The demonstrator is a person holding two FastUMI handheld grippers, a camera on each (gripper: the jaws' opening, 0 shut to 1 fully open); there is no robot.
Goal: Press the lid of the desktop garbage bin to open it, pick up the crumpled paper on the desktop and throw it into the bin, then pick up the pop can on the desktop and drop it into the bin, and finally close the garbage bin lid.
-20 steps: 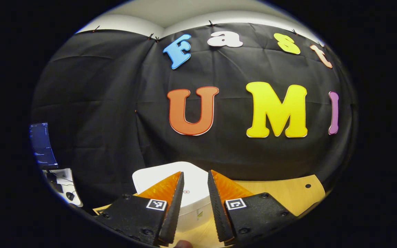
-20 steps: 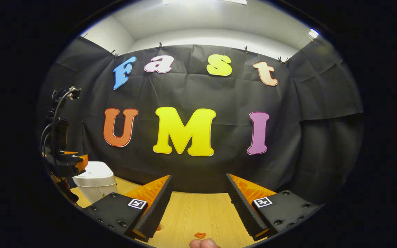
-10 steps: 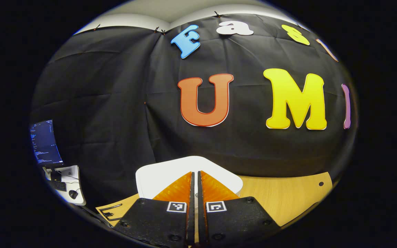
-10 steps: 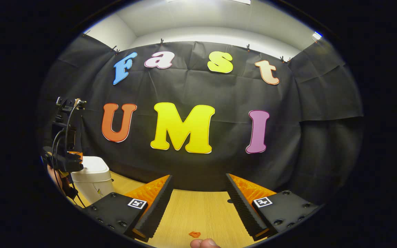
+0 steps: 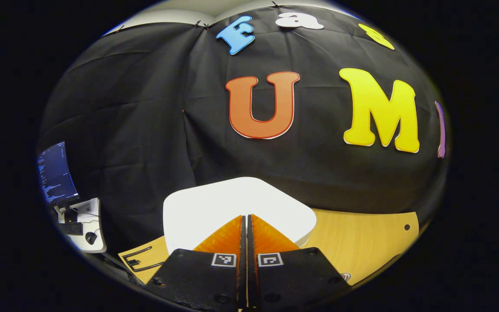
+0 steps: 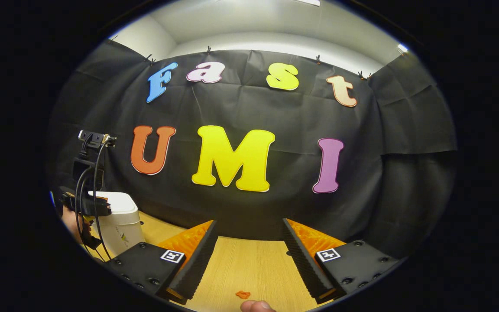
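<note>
— Where's the left gripper (image 5: 246,219)?
— Fingers pressed together, empty, tips over the white bin lid (image 5: 215,203) directly ahead; contact is perhaps made, hard to tell.
— And the right gripper (image 6: 249,236)?
— Spread wide over the table (image 6: 249,264), bin (image 6: 117,221) far left.

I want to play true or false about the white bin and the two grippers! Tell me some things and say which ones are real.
1. The left gripper has its fingers closed together. True.
2. The white plastic desktop bin's lid stands wide open. False: it looks flat and closed.
3. The right gripper has its fingers spread apart. True.
4. The right gripper holds a crumpled paper. False: only the light wooden tabletop shows between its fingers.
5. The left gripper's closed fingers point at the bin lid, right over it. True.
6. The bin stands on the floor. False: it stands on the tabletop.
</note>
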